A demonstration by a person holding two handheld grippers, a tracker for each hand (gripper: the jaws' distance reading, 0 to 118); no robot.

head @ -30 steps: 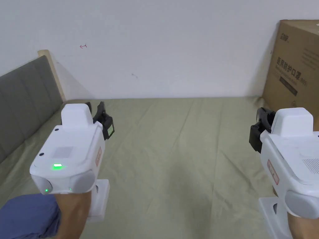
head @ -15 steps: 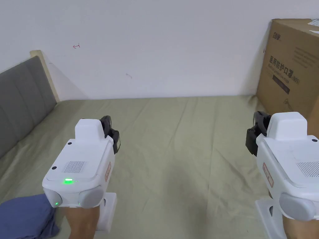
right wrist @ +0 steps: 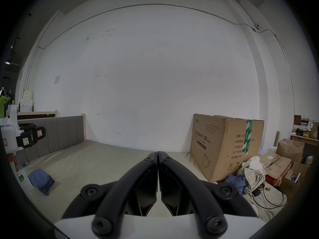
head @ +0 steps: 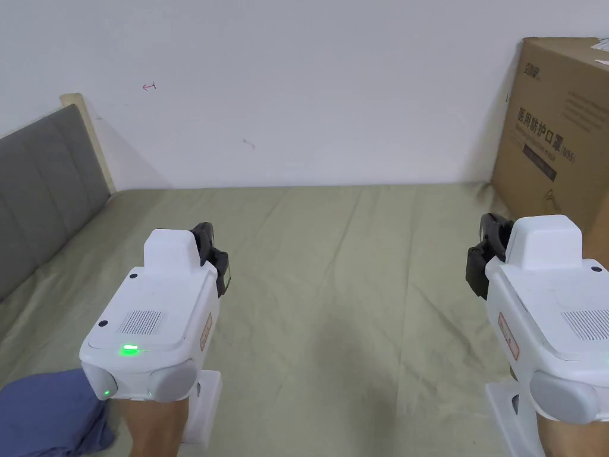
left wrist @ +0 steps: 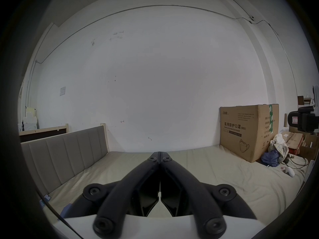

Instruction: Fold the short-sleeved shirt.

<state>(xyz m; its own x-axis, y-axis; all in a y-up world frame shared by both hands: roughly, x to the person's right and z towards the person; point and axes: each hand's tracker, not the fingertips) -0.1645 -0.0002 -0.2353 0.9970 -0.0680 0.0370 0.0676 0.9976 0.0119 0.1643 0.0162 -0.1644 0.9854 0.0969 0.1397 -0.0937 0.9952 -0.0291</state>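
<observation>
at the far left a grey headboard [head: 47, 178] runs along the bed [head: 357, 268], whose olive sheet lies bare between the two grippers. the blue shirt [head: 50, 413] sits bunched in a soft heap at the near left corner of the bed, just beside the left forearm and well apart from both sets of jaws. the left gripper [head: 217, 262] hovers over the sheet left of centre; in the left gripper view its jaws [left wrist: 159, 154] are pressed together with nothing between them. the right gripper [head: 484, 256] hangs at the right edge, near a cardboard box [head: 559, 131], and in the right gripper view its jaws [right wrist: 157, 154] also meet, empty. beyond the box a pile of other clothes [right wrist: 250, 175] lies on the floor.

judging from this, the fold has not begun, or a finished bundle has been set aside; i cannot tell which, as the heap looks loosely doubled rather than flat. if it is the start, the next move calls for opening the left jaws, swinging down and left to the heap, and pinching an edge to drag it onto the open sheet.

against the earlier frames, the left gripper has dropped lower and nearer the centre, and less of the shirt is hidden by the arm; over the last half second almost nothing has shifted.
</observation>
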